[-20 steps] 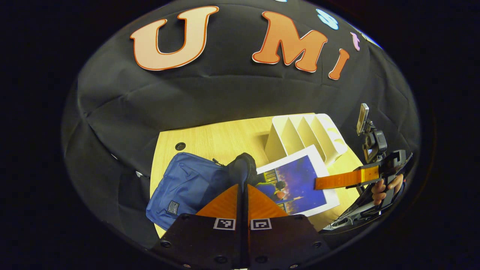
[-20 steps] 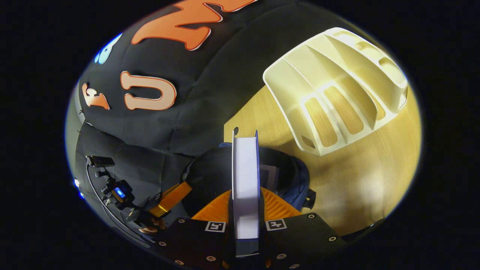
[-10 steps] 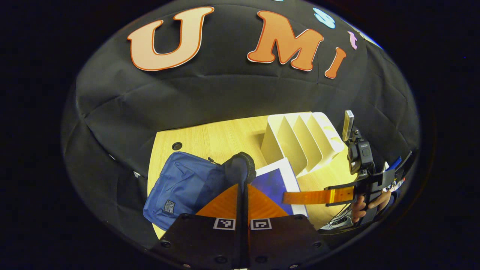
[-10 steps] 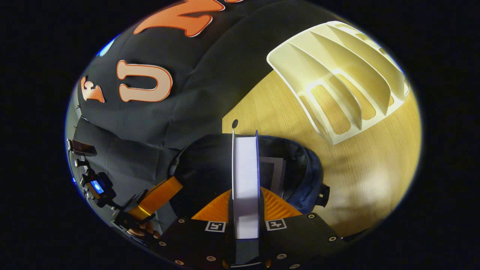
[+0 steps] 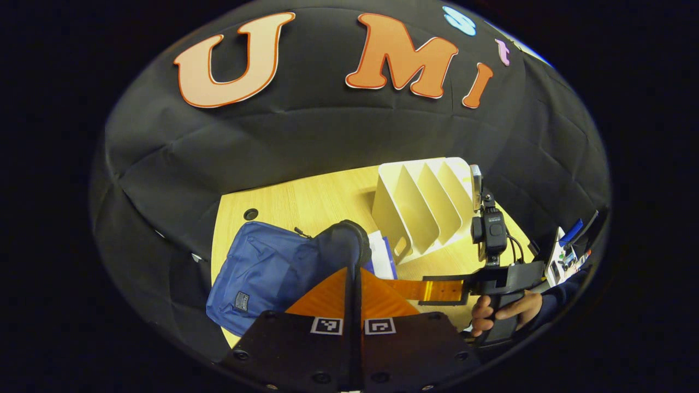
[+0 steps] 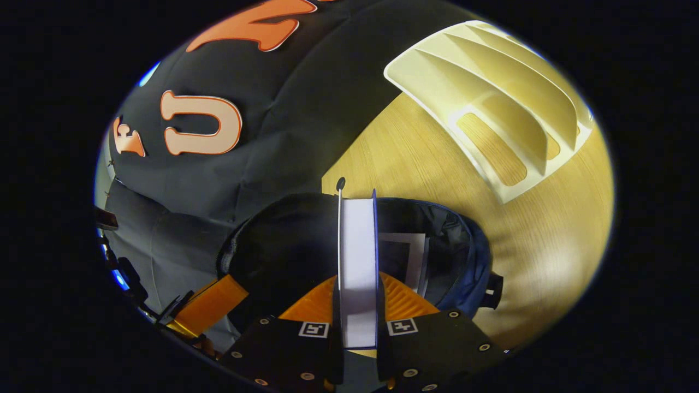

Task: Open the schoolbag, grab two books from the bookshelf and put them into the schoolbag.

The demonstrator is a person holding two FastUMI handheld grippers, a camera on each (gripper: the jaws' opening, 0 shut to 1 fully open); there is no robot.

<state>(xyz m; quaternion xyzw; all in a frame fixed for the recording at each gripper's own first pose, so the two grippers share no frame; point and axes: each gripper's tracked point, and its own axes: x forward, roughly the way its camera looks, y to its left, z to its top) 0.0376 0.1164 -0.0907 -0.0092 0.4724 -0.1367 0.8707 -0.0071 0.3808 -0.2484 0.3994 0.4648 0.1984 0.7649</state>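
- The schoolbag [image 5: 267, 273] lies on the wooden table [image 5: 311, 202], blue, its dark mouth [image 6: 437, 229] gaping open beside the bookshelf.
- A book [image 6: 357, 273] stands edge-on between the right gripper [image 6: 357, 284]'s orange fingers, both pressing its covers, its far end over the bag's mouth.
- Another book [image 6: 404, 256] sits inside the bag.
- The left gripper [image 5: 352, 284] pinches the bag's black rim, fingers pressed together on it.
- The cream bookshelf [image 5: 420, 202] stands just beyond, its slots bare.
- A hand [image 5: 502, 314] holds the right gripper's handle.
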